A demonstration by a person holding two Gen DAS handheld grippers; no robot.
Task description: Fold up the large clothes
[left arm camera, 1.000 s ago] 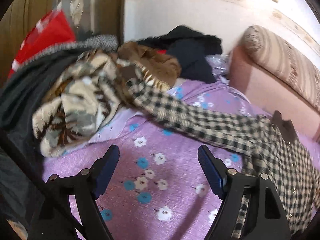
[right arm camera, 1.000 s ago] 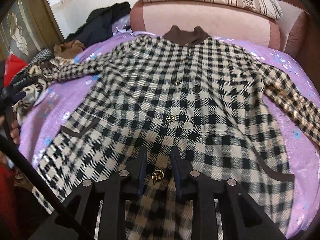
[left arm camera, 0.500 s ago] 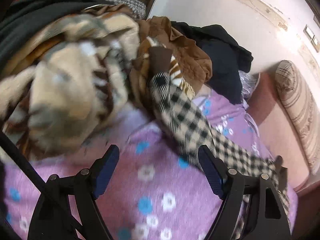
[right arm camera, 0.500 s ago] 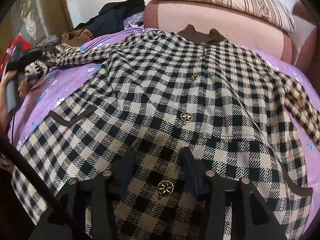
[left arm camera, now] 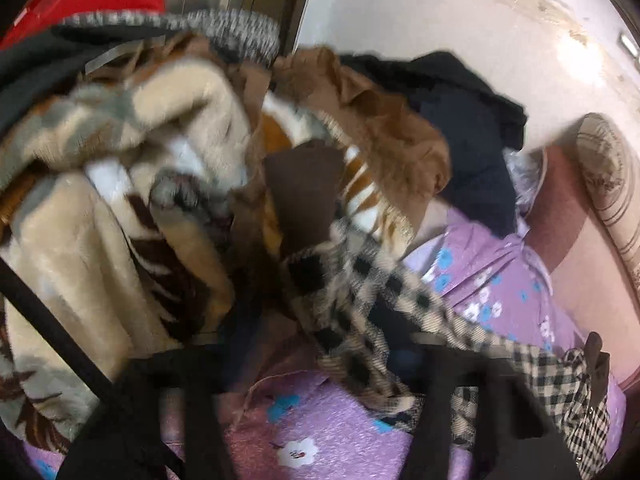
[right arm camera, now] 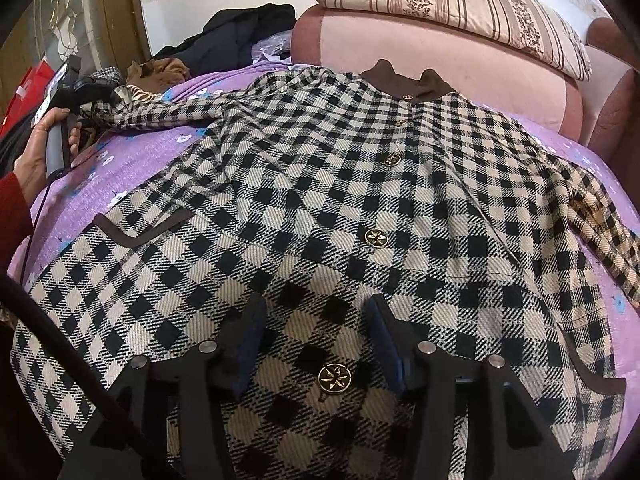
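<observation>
Checked coat lies flat, front up, on the purple bed, collar at the far end by the pink headboard. Right claw hovers over the near hem, opening wide, a gold button between its fingers, nothing gripped. Left claw, blurred, is closing on the left sleeve near its brown cuff, beside the clothes pile. A hand holds that claw's handle.
</observation>
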